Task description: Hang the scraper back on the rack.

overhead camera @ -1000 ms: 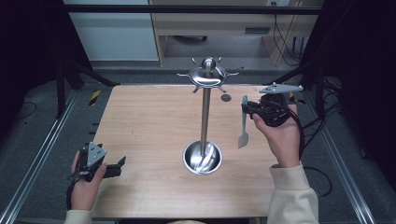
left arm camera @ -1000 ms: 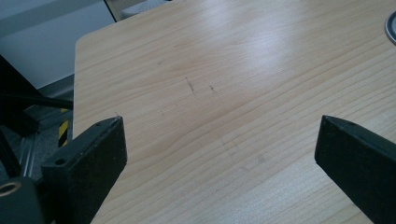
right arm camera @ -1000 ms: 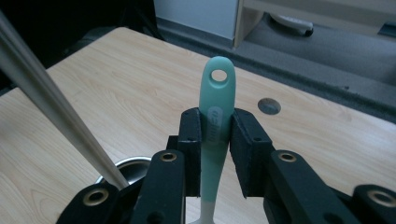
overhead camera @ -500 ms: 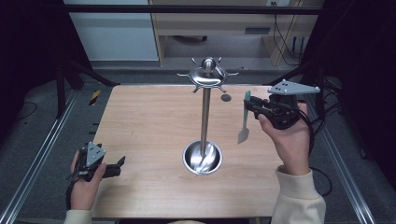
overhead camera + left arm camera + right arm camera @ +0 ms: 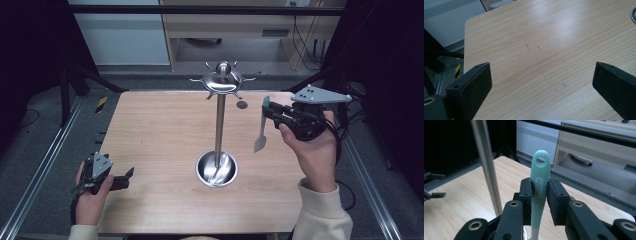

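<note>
A metal utensil stand (image 5: 218, 120) rises from a round base (image 5: 217, 170) at the table's middle, with a hooked crown (image 5: 223, 79) on top. My right gripper (image 5: 270, 111) is shut on a utensil with a mint-green handle (image 5: 539, 177); its metal blade (image 5: 259, 142) hangs down to the right of the pole. The handle's top end has a hanging hole (image 5: 540, 160). In the right gripper view the pole (image 5: 487, 167) stands just left of the jaws. My left gripper (image 5: 122, 178) rests low at the table's near left corner, open, with bare wood between its fingers (image 5: 471, 85).
A small dark disc (image 5: 242, 105) lies on the table behind the stand. Aluminium rails (image 5: 45, 165) run along both sides of the wooden table (image 5: 160, 130). A desk and cables stand beyond the far edge.
My right gripper has lifted and moved back and slightly right with the utensil, which now hangs higher beside the pole. The left gripper has barely shifted.
</note>
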`<action>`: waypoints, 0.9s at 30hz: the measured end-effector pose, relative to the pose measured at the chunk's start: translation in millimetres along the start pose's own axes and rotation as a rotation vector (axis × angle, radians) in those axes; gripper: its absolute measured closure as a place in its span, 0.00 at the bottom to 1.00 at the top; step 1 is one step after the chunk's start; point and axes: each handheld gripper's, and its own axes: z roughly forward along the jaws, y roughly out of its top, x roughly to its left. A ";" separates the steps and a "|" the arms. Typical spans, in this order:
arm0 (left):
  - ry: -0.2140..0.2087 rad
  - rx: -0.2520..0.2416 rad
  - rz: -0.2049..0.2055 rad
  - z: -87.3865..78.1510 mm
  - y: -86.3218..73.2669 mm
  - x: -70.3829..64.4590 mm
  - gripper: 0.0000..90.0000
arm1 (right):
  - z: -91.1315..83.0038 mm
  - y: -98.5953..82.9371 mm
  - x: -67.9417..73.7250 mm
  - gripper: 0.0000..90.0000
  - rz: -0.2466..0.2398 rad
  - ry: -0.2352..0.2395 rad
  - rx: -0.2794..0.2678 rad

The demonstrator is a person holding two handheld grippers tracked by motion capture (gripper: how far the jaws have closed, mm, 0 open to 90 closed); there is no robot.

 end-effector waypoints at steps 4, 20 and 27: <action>-0.001 0.002 0.002 0.3 0.0 -0.2 0.02 | -5.7 4.7 7.6 0.83 -0.019 0.010 -0.022; -0.001 0.001 0.003 0.5 0.4 0.3 0.02 | -20.3 16.1 29.3 0.83 -0.073 0.065 -0.077; 0.000 0.000 0.001 0.1 0.1 0.6 0.02 | -24.2 17.5 31.6 0.83 -0.077 0.072 -0.090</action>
